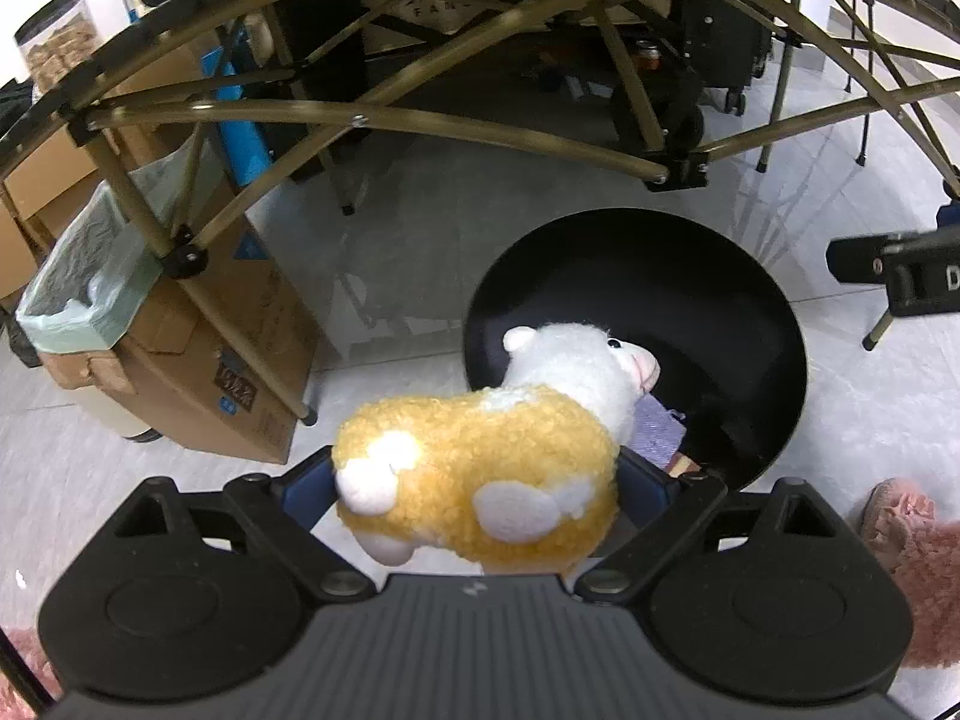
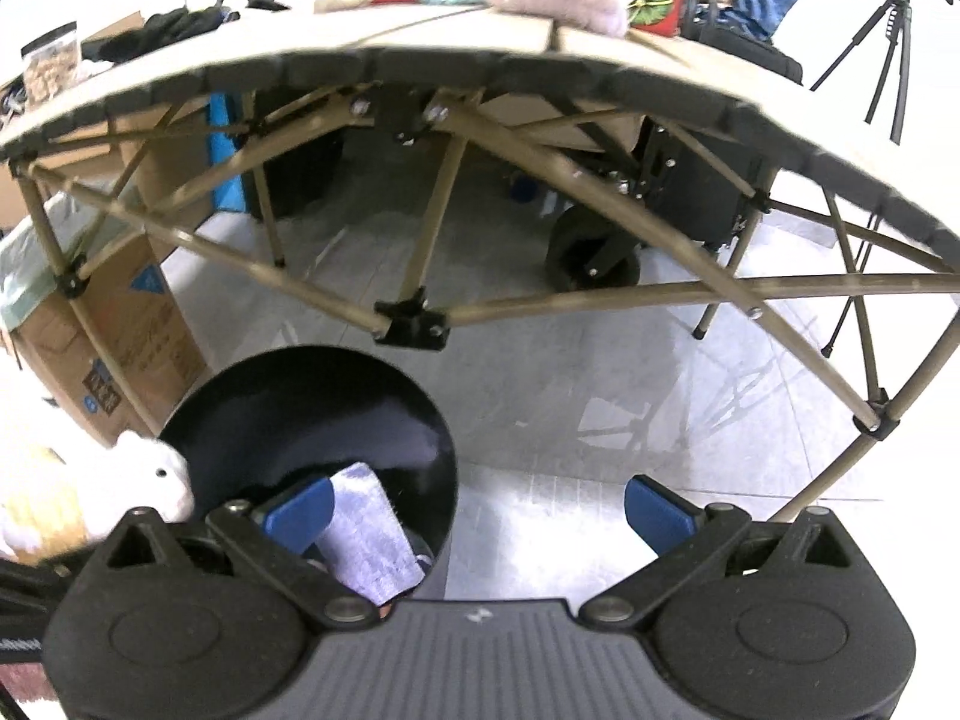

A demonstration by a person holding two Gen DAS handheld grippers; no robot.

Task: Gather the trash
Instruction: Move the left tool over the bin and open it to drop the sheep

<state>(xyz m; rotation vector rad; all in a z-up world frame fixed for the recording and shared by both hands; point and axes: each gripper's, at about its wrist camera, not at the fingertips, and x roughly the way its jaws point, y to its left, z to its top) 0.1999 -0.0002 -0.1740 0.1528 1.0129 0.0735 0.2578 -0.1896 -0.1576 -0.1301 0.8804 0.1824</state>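
The left gripper (image 1: 474,480) pinches one plush sheep (image 1: 480,468) by its yellow body, its blue pads almost wholly buried in the fleece. The sheep's white head hangs over the rim of the single black bin (image 1: 780,324) on the pale floor. Inside the bin, one lilac cloth (image 2: 366,528) shows, with something orange under it that I cannot make out (the sheep and the grippers cover most of it). The right gripper (image 2: 477,516) stands spread wide and empty, one blue pad over the bin, the other over bare floor. A folding table (image 2: 480,66) arches above both, its load cut off at the top edge.
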